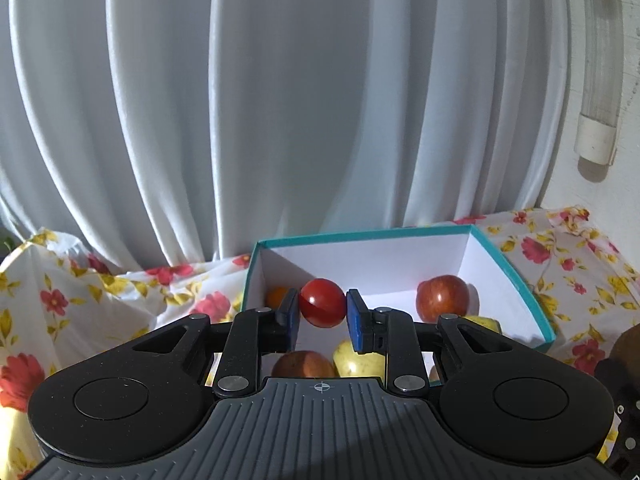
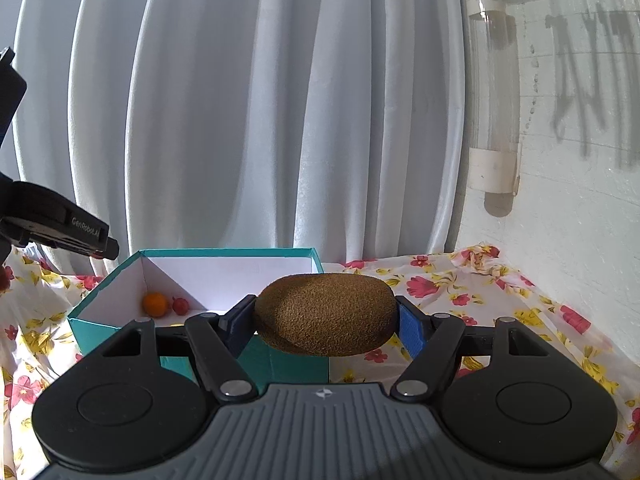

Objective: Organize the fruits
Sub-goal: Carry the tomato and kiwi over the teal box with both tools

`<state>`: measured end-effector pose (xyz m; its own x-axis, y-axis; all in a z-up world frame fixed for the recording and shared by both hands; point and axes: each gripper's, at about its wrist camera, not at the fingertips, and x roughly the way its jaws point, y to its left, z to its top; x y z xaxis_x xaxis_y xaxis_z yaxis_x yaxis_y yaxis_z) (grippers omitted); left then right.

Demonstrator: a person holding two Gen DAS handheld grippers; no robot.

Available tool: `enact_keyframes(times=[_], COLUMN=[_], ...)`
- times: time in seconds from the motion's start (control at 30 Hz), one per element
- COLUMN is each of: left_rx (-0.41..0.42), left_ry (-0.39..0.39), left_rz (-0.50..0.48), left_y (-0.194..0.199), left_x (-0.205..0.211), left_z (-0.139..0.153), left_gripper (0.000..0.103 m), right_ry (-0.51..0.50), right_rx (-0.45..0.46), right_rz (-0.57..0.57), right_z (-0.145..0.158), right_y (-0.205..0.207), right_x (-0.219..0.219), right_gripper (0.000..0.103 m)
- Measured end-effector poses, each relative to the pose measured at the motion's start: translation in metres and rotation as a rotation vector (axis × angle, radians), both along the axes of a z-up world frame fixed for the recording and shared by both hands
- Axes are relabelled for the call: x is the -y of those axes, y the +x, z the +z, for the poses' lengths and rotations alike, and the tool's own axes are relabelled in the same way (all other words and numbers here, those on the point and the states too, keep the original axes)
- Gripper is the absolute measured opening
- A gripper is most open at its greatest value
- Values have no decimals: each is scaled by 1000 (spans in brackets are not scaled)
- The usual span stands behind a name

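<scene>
**Two fruits gripped, box waiting**

Left gripper (image 1: 322, 316) clenched on a small red tomato (image 1: 322, 302), pinched at its sides between the blue pads (image 1: 357, 320) and held above the teal box (image 1: 512, 268). Right gripper (image 2: 326, 322) grasping a brown kiwi (image 2: 325, 314) lengthwise, near the box's front right corner, above the flowered cloth (image 2: 500, 300).

Inside the box: a red apple (image 1: 442, 298) toward the right wall, another apple (image 1: 302, 364) and a yellow-green fruit (image 1: 354, 358) nearer the front, a small orange fruit (image 2: 155, 304) and a little red one (image 2: 180, 305) in the far left corner. White floor bare in the middle and toward the back.

Probably a placing step for the tomato. Best done by lowering over a bare patch, perhaps beside the small fruits in the left corner, and releasing only when close to the floor, so no drop or roll. Gentle squeeze only; soft skin likely to bruise. Kiwi kept clear of the left gripper's path until that side is free. Box light, possibly easy to shove: worth avoiding its walls.
</scene>
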<state>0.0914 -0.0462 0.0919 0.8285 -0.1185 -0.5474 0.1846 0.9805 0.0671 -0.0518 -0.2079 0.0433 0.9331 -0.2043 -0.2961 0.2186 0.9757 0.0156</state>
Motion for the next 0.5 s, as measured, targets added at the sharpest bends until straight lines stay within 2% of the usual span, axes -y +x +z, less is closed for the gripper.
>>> enact_keyframes(times=[0.5], left_rx=[-46], left_ry=[21], left_rz=[27], left_y=[14], left_x=[2], left_z=[-15], left_gripper=[28], right_ry=[-6], right_rx=[22], right_rz=[5], right_z=[4], right_y=[1], right_x=[0], right_gripper=[72])
